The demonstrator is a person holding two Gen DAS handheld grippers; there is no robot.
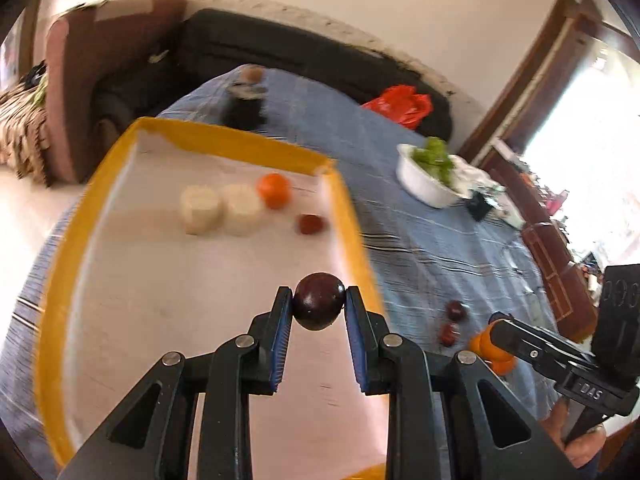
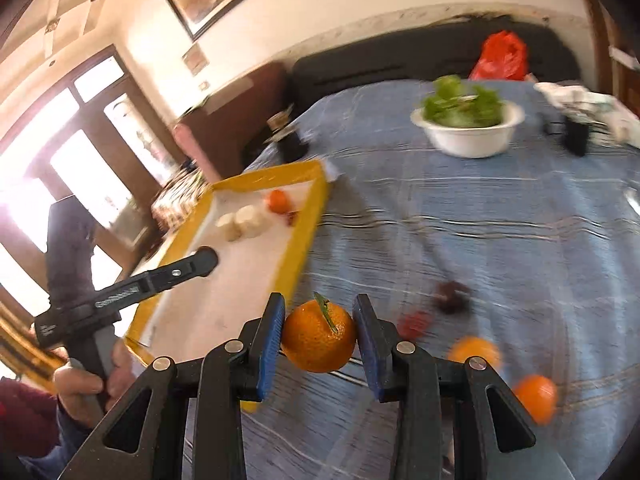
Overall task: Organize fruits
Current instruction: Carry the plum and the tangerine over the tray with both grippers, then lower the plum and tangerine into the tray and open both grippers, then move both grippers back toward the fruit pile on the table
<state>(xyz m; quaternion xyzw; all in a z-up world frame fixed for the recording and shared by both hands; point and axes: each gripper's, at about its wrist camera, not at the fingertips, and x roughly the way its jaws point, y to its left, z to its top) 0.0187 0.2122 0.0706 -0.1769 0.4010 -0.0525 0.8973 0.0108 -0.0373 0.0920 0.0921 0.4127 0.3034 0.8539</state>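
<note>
**Fruit in both grippers**

Over the yellow-rimmed tray (image 1: pixel 352 216), the left gripper (image 1: pixel 319 307) has its jaws clamped on a dark plum (image 1: pixel 319 306). Beside the tray's near corner, above the blue-clothed worktop (image 2: pixel 500 248), the right gripper (image 2: pixel 319 334) clamps a mandarin (image 2: pixel 319 336) (green stem up). More fruit lies near the tray's far edge.

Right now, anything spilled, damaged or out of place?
Nothing spilled or damaged. Loose fruit remains on the blue tablecloth outside the yellow tray: two oranges, a dark plum and a small red fruit. Both tongs hold fruit cleanly.
</note>
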